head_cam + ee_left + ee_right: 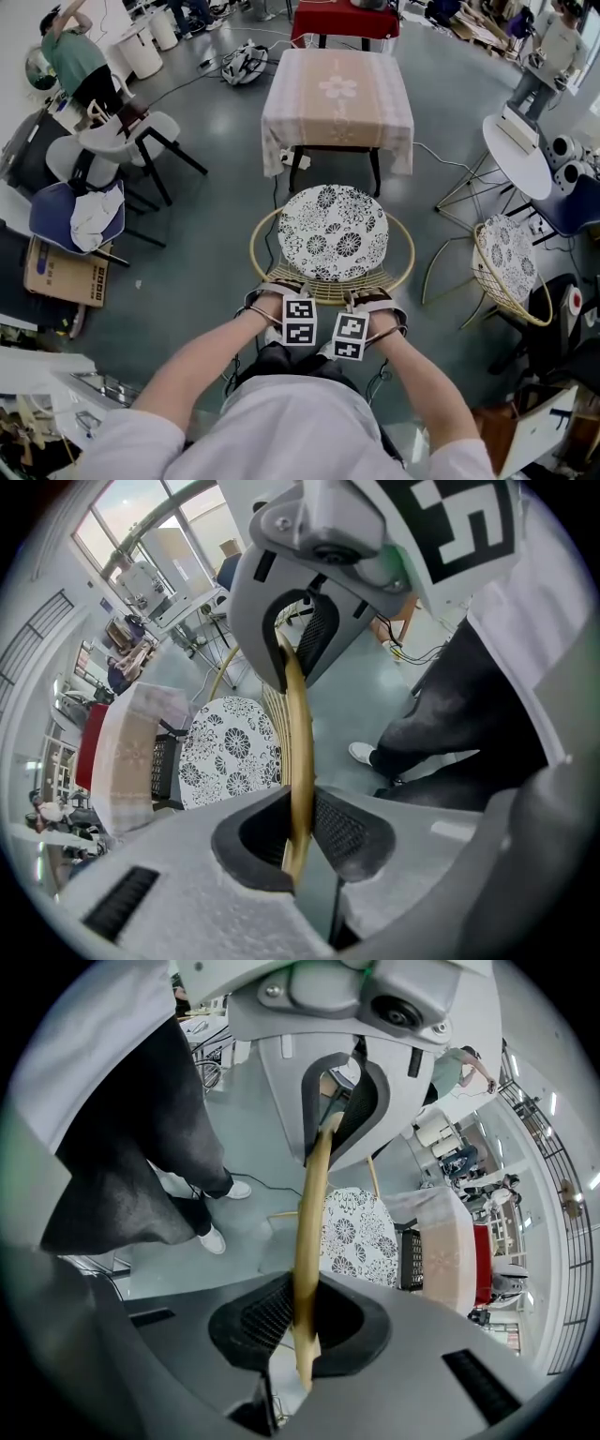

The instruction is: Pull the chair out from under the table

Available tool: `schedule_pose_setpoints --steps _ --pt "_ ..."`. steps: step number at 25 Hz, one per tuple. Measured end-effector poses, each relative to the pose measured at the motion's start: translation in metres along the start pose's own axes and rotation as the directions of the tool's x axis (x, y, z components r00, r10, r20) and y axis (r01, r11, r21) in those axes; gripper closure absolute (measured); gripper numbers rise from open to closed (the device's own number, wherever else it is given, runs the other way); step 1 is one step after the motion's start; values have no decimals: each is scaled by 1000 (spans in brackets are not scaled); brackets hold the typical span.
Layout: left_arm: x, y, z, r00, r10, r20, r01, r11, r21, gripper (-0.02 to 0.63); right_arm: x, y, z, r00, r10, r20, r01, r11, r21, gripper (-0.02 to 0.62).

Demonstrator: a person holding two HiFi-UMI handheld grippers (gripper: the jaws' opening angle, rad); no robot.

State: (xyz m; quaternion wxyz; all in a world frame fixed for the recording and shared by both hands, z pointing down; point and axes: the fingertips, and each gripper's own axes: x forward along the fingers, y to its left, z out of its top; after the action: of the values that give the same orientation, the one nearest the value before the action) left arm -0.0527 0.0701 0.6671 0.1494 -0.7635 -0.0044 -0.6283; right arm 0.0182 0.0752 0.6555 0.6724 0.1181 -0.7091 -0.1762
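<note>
The chair has a round floral cushion and a thin gold wire frame. It stands just in front of the table, which wears a pale pink cloth, and the seat's far edge lies close to the cloth's hem. My left gripper and right gripper point steeply down at the near gold rim, side by side. In the left gripper view, the left gripper is shut on the gold rim. In the right gripper view, the right gripper pinches the same rim.
A second wire chair stands to the right, beside a round white table. White chairs and a cardboard box crowd the left. A red-clothed table is behind. The person's legs are close behind the rim.
</note>
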Motion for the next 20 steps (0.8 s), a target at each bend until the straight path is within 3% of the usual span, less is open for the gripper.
schedule_pose_setpoints --steps 10,17,20 --pt "-2 -12 2 999 -29 30 29 1000 9 552 -3 10 2 1000 18 -20 -18 999 35 561" --pt "-9 -15 -1 987 -91 132 98 994 -50 549 -6 8 7 999 39 -4 -38 982 187 558" --pt "-10 -19 -1 980 -121 158 129 991 -41 520 -11 8 9 998 54 13 -55 960 274 503"
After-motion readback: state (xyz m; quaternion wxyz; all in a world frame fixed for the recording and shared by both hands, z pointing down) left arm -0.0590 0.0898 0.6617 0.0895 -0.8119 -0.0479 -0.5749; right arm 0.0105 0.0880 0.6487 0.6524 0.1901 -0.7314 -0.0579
